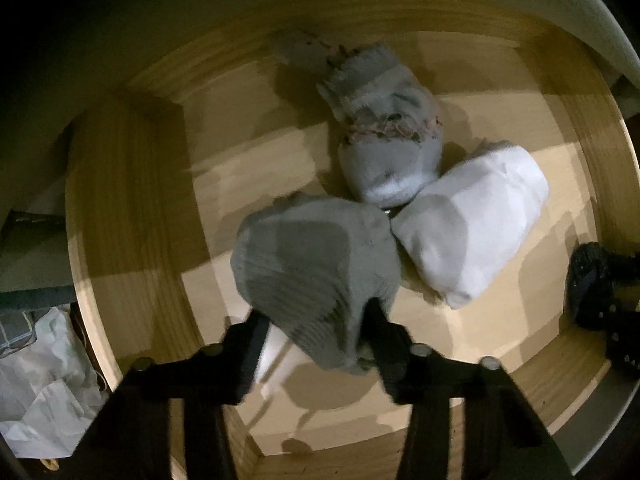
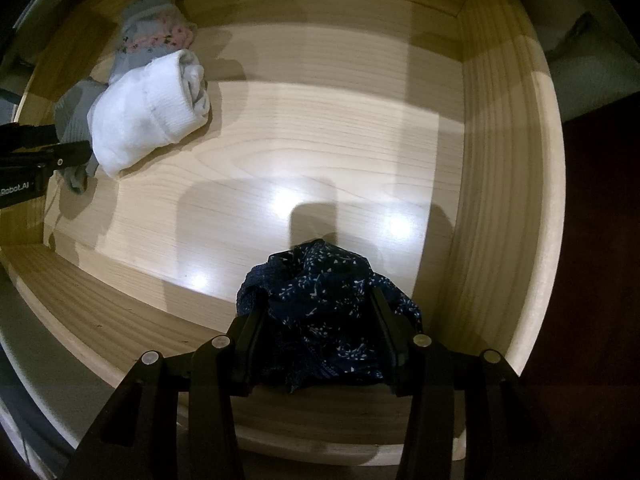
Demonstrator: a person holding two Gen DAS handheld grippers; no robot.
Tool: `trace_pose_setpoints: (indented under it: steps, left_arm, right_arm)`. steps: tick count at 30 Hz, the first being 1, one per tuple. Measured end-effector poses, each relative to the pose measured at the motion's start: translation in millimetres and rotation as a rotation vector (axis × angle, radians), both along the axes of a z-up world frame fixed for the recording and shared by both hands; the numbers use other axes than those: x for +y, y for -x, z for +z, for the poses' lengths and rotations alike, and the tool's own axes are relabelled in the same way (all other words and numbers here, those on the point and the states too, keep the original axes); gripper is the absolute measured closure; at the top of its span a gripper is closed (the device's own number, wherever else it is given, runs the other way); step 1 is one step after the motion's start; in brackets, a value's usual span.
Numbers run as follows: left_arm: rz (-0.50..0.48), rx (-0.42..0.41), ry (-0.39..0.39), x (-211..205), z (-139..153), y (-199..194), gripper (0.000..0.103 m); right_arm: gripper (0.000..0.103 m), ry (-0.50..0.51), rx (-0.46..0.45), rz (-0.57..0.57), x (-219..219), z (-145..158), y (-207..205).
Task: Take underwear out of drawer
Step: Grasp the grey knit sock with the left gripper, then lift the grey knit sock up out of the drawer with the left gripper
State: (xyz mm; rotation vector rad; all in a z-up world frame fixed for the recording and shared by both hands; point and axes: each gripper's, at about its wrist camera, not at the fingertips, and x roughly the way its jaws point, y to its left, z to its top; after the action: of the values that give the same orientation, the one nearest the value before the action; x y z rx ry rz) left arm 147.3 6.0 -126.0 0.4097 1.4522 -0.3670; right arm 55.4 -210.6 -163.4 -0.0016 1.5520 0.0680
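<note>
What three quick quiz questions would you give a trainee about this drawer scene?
1. True or false: the right gripper grips dark blue patterned underwear.
2. Which bundle sits between the left gripper fingers? A white bundle, B grey bundle, C floral bundle.
3. Short answer: what is the drawer made of?
Key: 1 true; 2 B; 3 light wood.

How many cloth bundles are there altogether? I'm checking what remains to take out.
4. The grey bundle sits between the left jaws, the white bundle beside it, the floral grey bundle behind both, the navy speckled piece in the right jaws. None seems hidden.
</note>
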Motion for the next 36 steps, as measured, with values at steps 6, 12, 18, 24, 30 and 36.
trace_pose_setpoints:
  steps: [6,12,18,24,30,36]
  left_arm:
    - [-0.003,0.003,-0.025,-4.3,5.1,6.8,0.074]
    - [-0.008,0.020,-0.045,-7.0,9.0,15.9,0.075]
    - [0.017,0.063,-0.041,-0.7,12.4,22.9,0.076]
    - [0.036,0.072,-0.029,9.0,17.3,29.9,0.078]
    - [0.039,0.051,-0.012,13.4,31.4,41.1,0.080]
    - [0.044,0.018,0.001,15.3,40.2,41.1,0.080]
  right_arm:
    - [0.058,-0.001,0.000,0.000,-0.5,0.0,-0.4]
    - [0.058,0.000,0.000,0.001,-0.9,0.0,-0.7]
    - [0.058,-0.001,0.000,0.001,-0.9,0.2,-0.9]
    - [0.058,-0.005,0.000,0.000,-1.9,-0.4,-2.6]
    - [0.058,-0.007,0.000,-0.002,-0.4,-0.1,-3.2]
    - [0.058,-0.009,0.000,-0.002,-1.7,-0.4,-4.5]
